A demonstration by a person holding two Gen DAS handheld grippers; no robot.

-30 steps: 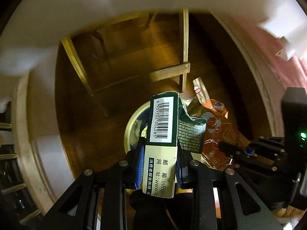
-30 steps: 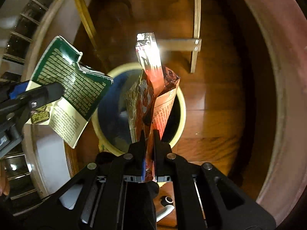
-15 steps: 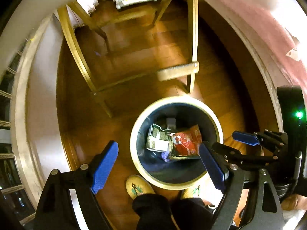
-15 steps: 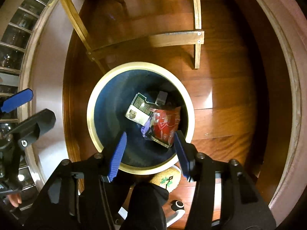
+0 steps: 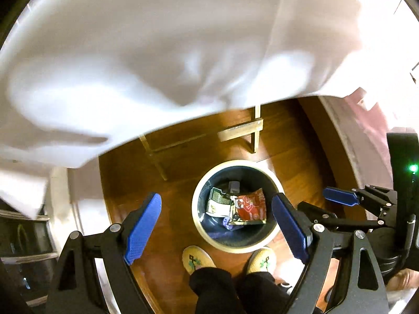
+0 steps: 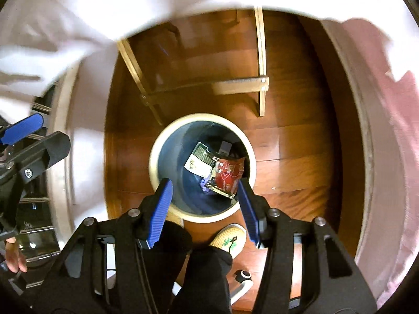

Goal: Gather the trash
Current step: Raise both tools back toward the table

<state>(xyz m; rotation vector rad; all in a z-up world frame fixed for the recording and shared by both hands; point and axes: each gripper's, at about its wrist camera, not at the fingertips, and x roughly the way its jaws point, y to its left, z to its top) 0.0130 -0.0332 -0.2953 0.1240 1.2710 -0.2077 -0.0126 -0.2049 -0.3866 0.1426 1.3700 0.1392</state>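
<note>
White cloth overhangs floor above round bin.

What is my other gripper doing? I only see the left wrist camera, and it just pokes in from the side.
Observer: The right gripper has its jaws wide open with nothing between them. The red wrapper and the green-and-white box lie down in the bin.
Operator: Can you see my hand on the left one?
Observer: Yes, a bare hand shows at the lower left edge of the right wrist view.
</note>
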